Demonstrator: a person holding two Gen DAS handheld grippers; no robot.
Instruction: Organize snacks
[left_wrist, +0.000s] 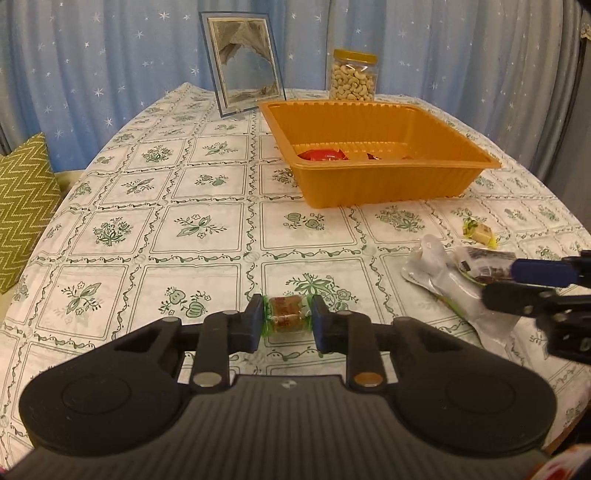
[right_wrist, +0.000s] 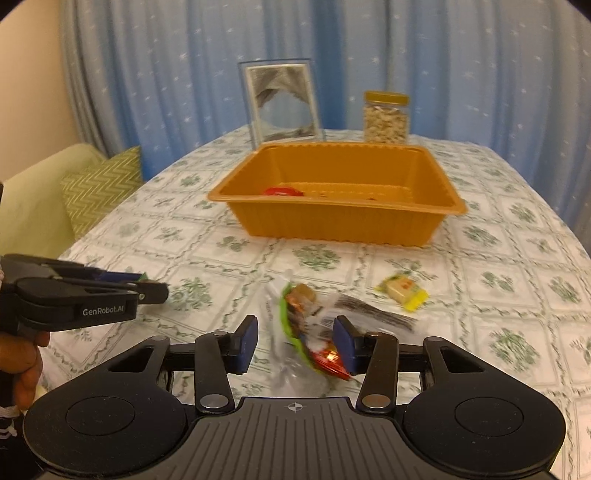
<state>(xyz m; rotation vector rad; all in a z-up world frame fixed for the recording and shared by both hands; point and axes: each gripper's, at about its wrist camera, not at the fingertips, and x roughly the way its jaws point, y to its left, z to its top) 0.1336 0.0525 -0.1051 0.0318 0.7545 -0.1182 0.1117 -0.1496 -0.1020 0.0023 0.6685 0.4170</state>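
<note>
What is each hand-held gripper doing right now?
Left hand-held gripper: closed on the green-wrapped candy.
Right hand-held gripper: open around the snack bag.

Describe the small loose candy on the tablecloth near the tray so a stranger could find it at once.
Start at the big orange tray in the middle of the floral tablecloth. Just in front of its right corner, on the bare cloth, lies a single pale yellow wrapped candy. Unlike the clear plastic bag of mixed snacks beside it, it lies alone and untouched, a small pale block with yellow twisted ends.
</note>
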